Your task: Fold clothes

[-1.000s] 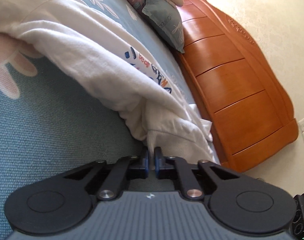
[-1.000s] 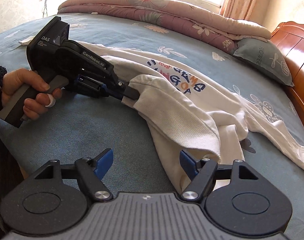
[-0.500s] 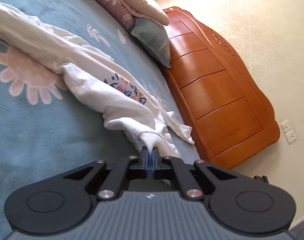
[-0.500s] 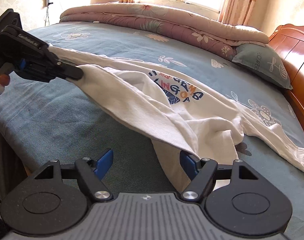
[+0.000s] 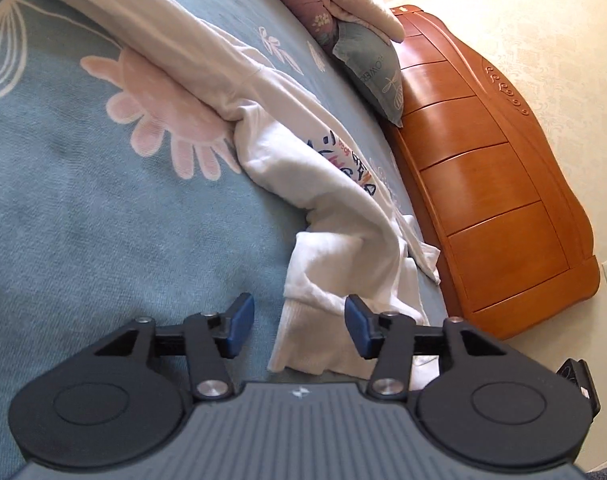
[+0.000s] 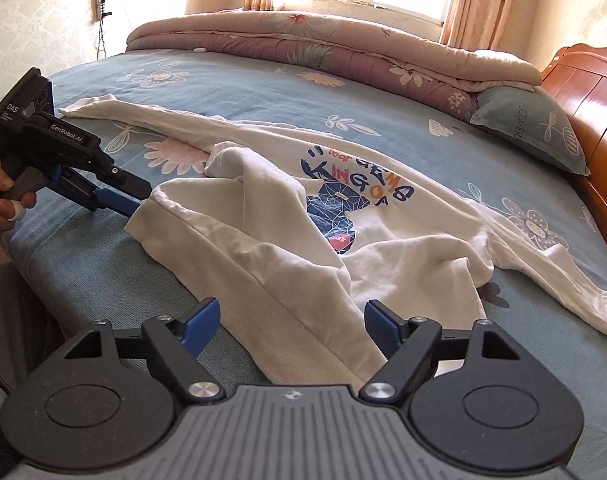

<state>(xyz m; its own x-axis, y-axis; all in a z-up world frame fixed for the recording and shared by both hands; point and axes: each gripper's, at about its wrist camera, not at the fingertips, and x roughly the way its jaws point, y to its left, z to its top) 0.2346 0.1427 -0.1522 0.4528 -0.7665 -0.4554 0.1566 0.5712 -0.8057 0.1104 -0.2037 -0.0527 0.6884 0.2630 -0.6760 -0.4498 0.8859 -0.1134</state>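
Observation:
A white long-sleeved sweatshirt (image 6: 383, 236) with a printed chest design lies rumpled on the blue floral bedsheet (image 6: 243, 76); it also shows in the left wrist view (image 5: 323, 184). My left gripper (image 5: 299, 322) is open, its blue pads either side of the ribbed hem corner (image 5: 303, 332), which lies loose on the sheet. In the right wrist view the left gripper (image 6: 139, 200) sits at the hem's left corner. My right gripper (image 6: 291, 326) is open, with the ribbed hem (image 6: 323, 344) lying between its fingers.
A folded pink quilt (image 6: 343, 48) and a grey-green pillow (image 6: 531, 124) lie at the far side of the bed. An orange wooden headboard (image 5: 503, 208) stands at the right. The bed's near edge (image 6: 27, 280) is at the lower left.
My left gripper was shut on the hem corner and pulled it leftwards; now it has opened and the corner lies on the sheet. The right gripper has stayed open.

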